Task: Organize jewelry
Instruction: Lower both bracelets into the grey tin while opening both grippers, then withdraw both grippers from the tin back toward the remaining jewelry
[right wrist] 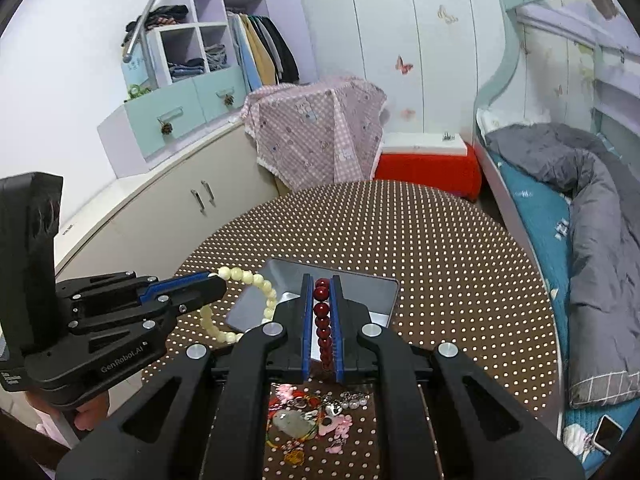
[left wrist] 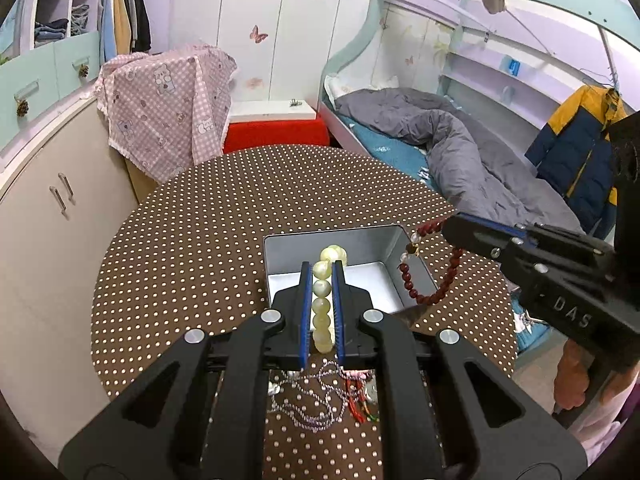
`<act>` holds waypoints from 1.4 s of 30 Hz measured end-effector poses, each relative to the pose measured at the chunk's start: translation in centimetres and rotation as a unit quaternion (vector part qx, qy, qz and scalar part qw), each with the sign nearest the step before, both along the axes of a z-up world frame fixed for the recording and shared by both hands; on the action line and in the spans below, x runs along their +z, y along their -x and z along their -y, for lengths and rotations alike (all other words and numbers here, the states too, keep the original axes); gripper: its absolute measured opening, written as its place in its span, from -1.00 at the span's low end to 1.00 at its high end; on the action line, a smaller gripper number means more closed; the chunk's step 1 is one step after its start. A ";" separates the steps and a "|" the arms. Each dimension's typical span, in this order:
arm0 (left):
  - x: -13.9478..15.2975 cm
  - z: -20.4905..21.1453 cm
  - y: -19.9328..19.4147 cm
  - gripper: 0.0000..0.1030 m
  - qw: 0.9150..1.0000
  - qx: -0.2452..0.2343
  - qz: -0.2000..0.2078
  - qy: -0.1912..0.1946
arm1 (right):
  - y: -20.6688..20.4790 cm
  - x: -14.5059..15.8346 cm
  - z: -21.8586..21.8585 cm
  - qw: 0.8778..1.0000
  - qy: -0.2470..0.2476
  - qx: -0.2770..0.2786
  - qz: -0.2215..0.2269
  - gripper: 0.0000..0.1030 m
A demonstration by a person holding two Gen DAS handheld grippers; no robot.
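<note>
Bracelets hang from both grippers above a round table (left wrist: 192, 232) covered in brown cloth with pale dots. The left gripper (left wrist: 322, 276) has its jaws closed narrowly on a cream bead bracelet (left wrist: 323, 300), whose clamped run of beads lies lengthwise along the blue finger pads, pointing forward toward the open silver tin (left wrist: 360, 248) ahead; in the right wrist view the rest of that loop (right wrist: 240, 304) curves down beside the fingers, hanging over the tin's near left edge. The right gripper (right wrist: 322, 284) has its jaws pinched shut in the same way on a dark red bead bracelet (right wrist: 322, 320), its gripped beads also running in a line along the fingers toward the tin (right wrist: 384, 296). Seen from the left wrist, the red loop (left wrist: 432, 276) dangles from the fingertips over the tin's right rim. A tangle of other jewelry (right wrist: 312, 420), chains, cords and pendants, lies on the cloth near the table's front edge, beneath both grippers.
</note>
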State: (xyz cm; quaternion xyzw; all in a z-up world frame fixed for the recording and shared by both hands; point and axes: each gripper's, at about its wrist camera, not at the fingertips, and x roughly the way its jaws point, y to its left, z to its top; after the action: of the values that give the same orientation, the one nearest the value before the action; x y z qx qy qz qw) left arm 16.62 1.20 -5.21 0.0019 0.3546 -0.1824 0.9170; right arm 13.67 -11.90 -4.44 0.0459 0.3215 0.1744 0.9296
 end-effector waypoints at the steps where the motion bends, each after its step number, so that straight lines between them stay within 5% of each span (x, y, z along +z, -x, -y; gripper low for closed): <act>1: -0.2 0.1 -0.2 -0.81 1.000 0.000 -0.003 -0.001 | -0.4 -0.2 0.1 1.000 -0.001 -0.001 -0.006 -0.87; 12: -1.2 1.1 -1.2 -0.78 1.000 0.003 -0.016 -0.012 | -1.2 -0.9 1.0 1.000 -0.013 -0.008 -0.019 -0.67; 14: -1.2 1.2 -1.4 -0.44 1.000 0.003 -0.017 -0.015 | -0.9 -0.9 1.3 1.000 -0.011 -0.018 -0.016 -0.34; 15: -1.2 1.0 -1.7 0.11 1.000 0.003 -0.017 -0.015 | -0.7 -1.0 1.4 1.000 -0.010 -0.021 -0.015 -0.30; 16: -1.2 0.9 -1.6 0.24 1.000 0.005 -0.014 -0.011 | -0.6 -1.0 1.6 1.000 -0.010 -0.024 -0.014 -0.26; 42: -1.3 -0.5 0.6 0.24 0.999 0.031 -0.016 -0.022 | 1.2 -1.3 1.8 0.999 -0.006 -0.030 -0.022 -0.19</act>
State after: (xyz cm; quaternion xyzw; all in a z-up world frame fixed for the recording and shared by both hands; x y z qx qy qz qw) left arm 15.97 1.66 -6.51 0.0080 0.3731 -0.1464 0.9161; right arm 12.43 -13.73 -5.71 0.0650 0.3398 0.1473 0.9266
